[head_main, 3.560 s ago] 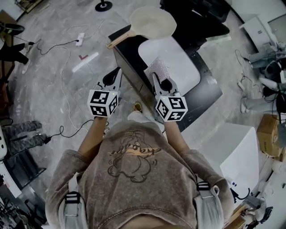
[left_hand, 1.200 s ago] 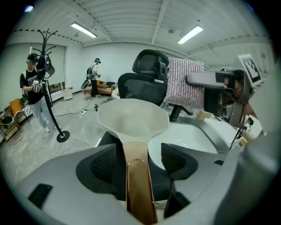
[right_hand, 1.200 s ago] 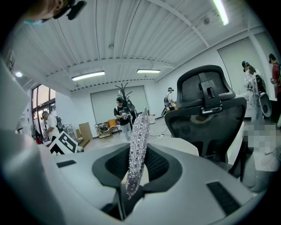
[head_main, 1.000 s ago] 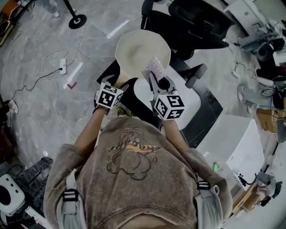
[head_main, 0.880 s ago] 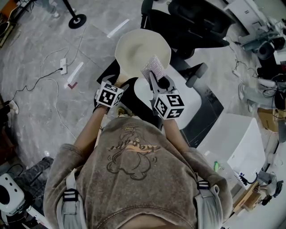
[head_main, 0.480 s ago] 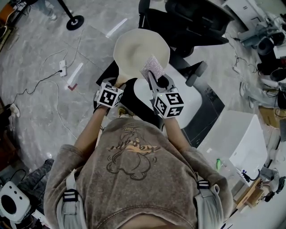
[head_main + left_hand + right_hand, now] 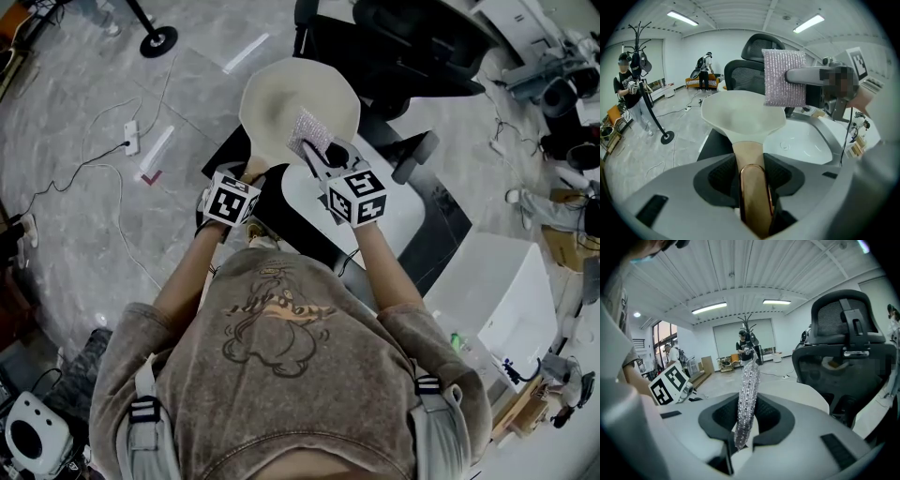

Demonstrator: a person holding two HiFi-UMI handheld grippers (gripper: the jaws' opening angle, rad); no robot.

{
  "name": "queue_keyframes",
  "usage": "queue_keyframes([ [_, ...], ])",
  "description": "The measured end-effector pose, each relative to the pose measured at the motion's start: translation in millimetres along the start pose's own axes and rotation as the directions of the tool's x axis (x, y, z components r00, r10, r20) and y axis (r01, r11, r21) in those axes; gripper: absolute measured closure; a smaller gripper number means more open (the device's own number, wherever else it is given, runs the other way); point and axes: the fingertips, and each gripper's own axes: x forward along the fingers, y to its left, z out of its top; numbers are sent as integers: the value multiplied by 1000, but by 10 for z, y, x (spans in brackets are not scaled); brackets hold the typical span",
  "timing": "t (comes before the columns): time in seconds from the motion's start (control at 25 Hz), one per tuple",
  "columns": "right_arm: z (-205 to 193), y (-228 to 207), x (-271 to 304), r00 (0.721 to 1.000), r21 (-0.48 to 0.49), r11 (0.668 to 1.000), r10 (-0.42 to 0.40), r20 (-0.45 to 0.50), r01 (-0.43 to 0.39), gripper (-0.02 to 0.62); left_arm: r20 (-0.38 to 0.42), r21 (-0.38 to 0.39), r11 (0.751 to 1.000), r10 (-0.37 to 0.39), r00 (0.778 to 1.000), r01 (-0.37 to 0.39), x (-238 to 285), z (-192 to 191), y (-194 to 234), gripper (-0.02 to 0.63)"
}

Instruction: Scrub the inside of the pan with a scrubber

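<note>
Since the pan point(image 7: 295, 98) shows no sign of wiping yet, I'd say the actual scrubbing is all still to do; only the setup is done.

Head view: the left gripper point(image 7: 249, 172) has just been closing its jaws on the pan's handle, and the bowl sticks out right ahead of it. The right gripper point(image 7: 319, 155) pinches the scrubber point(image 7: 309, 134), which sits over the bowl's near side.

Left gripper view: jaws clamped on the handle point(image 7: 752, 187), bowl straight ahead, scrubber up and to the right by the rim. Can't tell if it's touching.

Right gripper view: jaws nearly together on the thin scrubber, which stands edge-on between them. Can't pick the pan out for sure here.
</note>
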Motion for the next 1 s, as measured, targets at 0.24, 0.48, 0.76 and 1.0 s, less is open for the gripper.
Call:
queue_keyframes([
  [0.24,-65,84,429,988,-121,984,122,-97,-134,511,-6,0,1000,-6,1000,6,8,3,-9,407],
  [0.48,-201,161,909,953,-216,940,218,-212,-264,511,-13,-2,1000,-18,1000,18,2,-5,-7,407],
  [0.76,-428,133,1246,910,-229,910,266,-319,-346,510,-19,-4,1000,-28,999,28,14,-5,-8,406],
  [1.0,-601,104,1461,890,-241,898,264,-372,-367,510,-20,-17,999,-47,999,46,9,-11,-3,405],
])
